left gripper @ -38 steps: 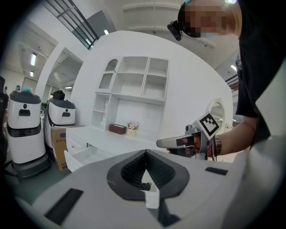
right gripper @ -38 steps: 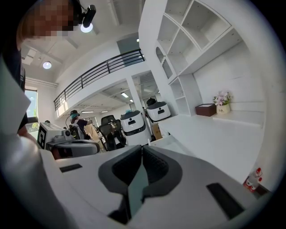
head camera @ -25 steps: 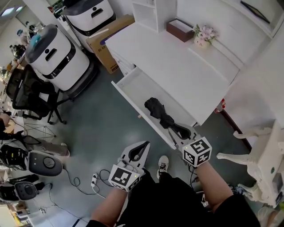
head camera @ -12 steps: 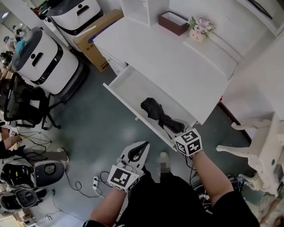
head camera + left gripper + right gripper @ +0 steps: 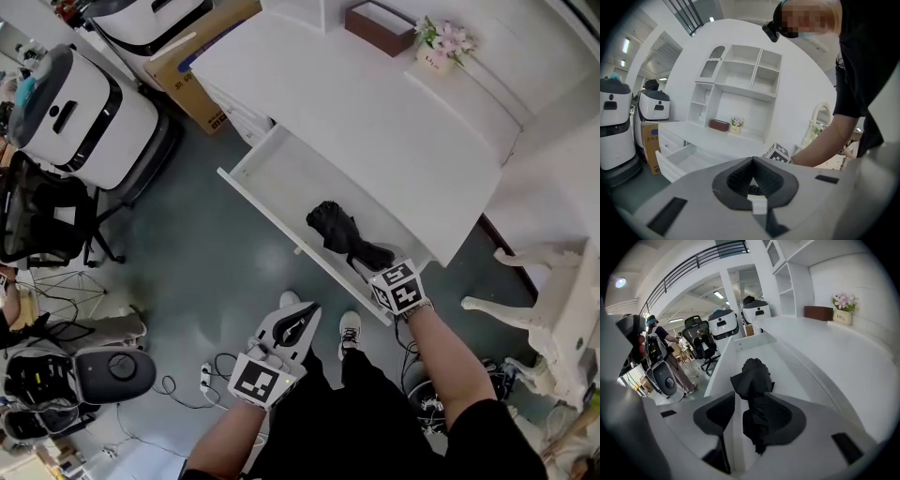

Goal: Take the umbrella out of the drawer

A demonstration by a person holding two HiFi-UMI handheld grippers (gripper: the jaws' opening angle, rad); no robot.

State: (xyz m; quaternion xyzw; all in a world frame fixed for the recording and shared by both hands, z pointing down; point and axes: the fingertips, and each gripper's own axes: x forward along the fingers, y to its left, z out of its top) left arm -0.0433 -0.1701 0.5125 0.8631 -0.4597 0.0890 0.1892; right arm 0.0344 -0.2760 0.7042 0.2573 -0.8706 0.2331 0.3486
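Umbrella [image 5: 752, 380], folded black, lies in the open drawer [image 5: 272, 167]; the right gripper [image 5: 754, 413] straddles it, jaws just opening wider, not pressing. Nearer, the left gripper [image 5: 752, 164] has its jaws together.

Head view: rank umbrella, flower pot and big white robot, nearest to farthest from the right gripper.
1. umbrella, in the drawer, between jaws of the right gripper, which have just been opening.
2. flower pot, back of the desk.
3. big white robot, floor, left.
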